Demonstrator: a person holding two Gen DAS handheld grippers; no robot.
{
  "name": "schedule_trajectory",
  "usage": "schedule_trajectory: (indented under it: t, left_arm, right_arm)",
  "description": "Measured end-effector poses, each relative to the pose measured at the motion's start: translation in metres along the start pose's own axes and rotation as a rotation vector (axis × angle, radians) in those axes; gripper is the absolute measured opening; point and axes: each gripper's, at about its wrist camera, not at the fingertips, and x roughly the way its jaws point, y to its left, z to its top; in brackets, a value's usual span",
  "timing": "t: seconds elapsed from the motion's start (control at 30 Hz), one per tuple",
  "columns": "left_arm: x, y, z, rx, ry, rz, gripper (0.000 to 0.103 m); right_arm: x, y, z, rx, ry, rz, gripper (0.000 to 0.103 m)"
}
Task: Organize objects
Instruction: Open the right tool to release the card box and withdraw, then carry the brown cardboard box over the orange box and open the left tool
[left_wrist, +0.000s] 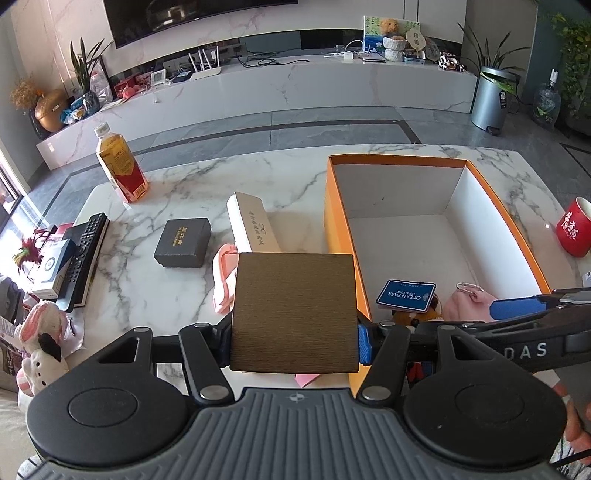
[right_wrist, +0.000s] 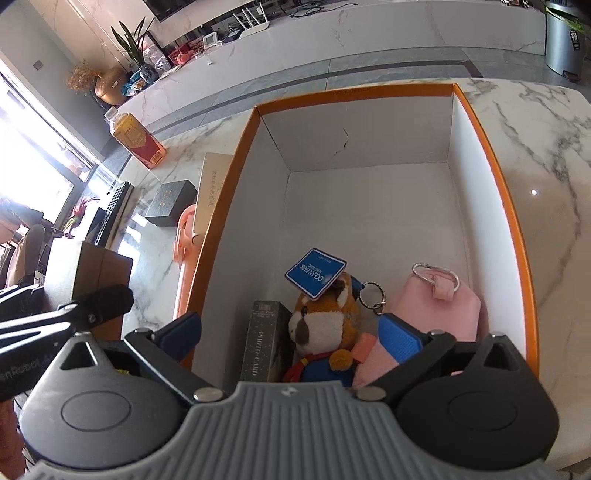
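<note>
Left gripper (left_wrist: 294, 343) grasps a brown box (left_wrist: 294, 310), blue pads pressed on both its sides, held above the marble table (left_wrist: 155, 266) just outside the near left wall of the orange box (right_wrist: 517, 236). Right gripper (right_wrist: 291, 332) is released, jaws spread wide over the orange box's near end, nothing clamped. Beneath it lie a fox plush (right_wrist: 325, 328) with a blue tag (right_wrist: 316, 272), a dark card box (right_wrist: 264, 339) and a pink pouch (right_wrist: 443, 306). Outside, by the left wall: a long beige box (left_wrist: 251, 221), a black box (left_wrist: 183, 242), and a tea bottle (left_wrist: 120, 166) toward the far left corner.
</note>
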Motion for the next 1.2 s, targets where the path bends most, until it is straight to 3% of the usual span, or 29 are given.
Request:
schedule_trajectory:
  t: [0.13, 0.23, 0.53, 0.67, 0.8, 1.1, 1.2]
  left_arm:
    - [0.000, -0.005, 0.004, 0.035, -0.022, 0.013, 0.068]
    - [0.001, -0.004, 0.008, 0.034, -0.023, 0.024, 0.068]
    - [0.009, -0.037, 0.032, 0.077, -0.011, -0.137, 0.068]
    - [0.021, -0.058, 0.042, 0.097, 0.030, -0.220, 0.068]
    - [0.038, -0.080, 0.048, 0.123, 0.086, -0.309, 0.068]
    - [0.073, -0.107, 0.054, 0.118, 0.141, -0.327, 0.068]
    - [0.081, -0.107, 0.052, 0.090, 0.152, -0.322, 0.068]
  right_arm:
    - [-0.013, 0.005, -0.002, -0.098, -0.024, -0.053, 0.102]
    - [-0.024, 0.000, -0.001, -0.103, -0.046, -0.056, 0.102]
    - [-0.040, -0.013, -0.002, -0.147, -0.058, -0.156, 0.102]
    - [-0.039, -0.019, -0.003, -0.177, -0.030, -0.179, 0.102]
    - [-0.037, -0.027, 0.000, -0.204, 0.043, -0.095, 0.102]
    - [-0.028, -0.024, 0.011, -0.418, 0.169, -0.149, 0.102]
    - [-0.025, -0.025, 0.014, -0.437, 0.180, -0.167, 0.102]
